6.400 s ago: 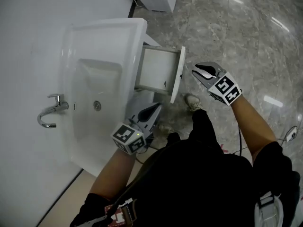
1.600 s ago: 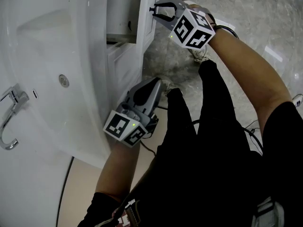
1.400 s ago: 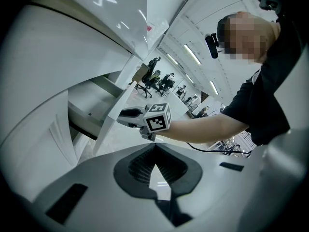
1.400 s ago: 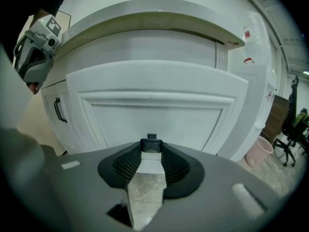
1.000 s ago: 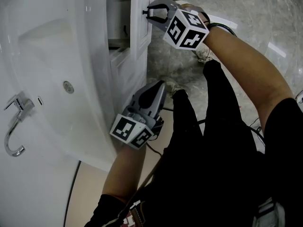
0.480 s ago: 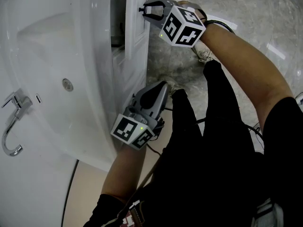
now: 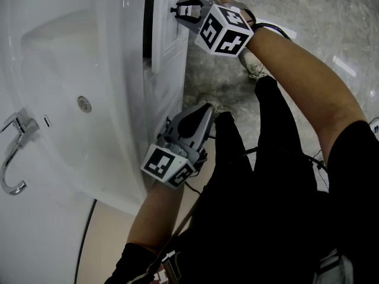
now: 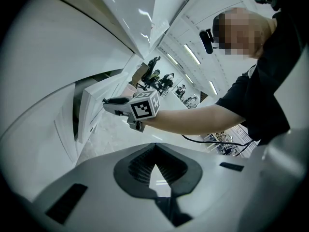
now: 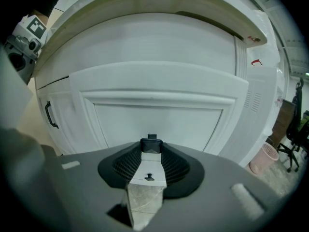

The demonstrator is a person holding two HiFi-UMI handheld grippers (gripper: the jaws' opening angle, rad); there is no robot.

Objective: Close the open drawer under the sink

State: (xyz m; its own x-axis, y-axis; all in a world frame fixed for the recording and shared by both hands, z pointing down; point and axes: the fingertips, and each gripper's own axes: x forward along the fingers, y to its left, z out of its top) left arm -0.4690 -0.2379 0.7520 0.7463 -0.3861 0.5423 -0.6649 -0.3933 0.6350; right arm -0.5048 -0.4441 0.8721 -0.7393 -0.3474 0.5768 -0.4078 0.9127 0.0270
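Observation:
The white drawer front (image 7: pixel 167 31) under the sink (image 7: pixel 59 70) stands almost flush with the cabinet, with only a narrow dark slit (image 7: pixel 148 16) left beside it. My right gripper (image 7: pixel 180 9) is at the drawer front, its fingertips shut on the small black drawer knob (image 9: pixel 151 145). The panelled drawer front (image 9: pixel 159 115) fills the right gripper view. In the left gripper view the right gripper (image 8: pixel 107 100) is against the drawer front (image 8: pixel 89 110). My left gripper (image 7: pixel 198 114) hangs shut and empty by the cabinet's side, away from the drawer.
A chrome faucet (image 7: pixel 12 152) sits at the sink's left edge. A cupboard door with a black handle (image 9: pixel 49 115) is below and left of the drawer. A pink bin (image 9: pixel 264 157) stands to the right. The person's legs and a shoe (image 7: pixel 254 67) stand on the marble floor (image 7: pixel 284 5).
The drawer front has slid in toward the cabinet and the gap beside it has narrowed to a slit. My right gripper went with it, leftward in the head view. The left gripper stayed put.

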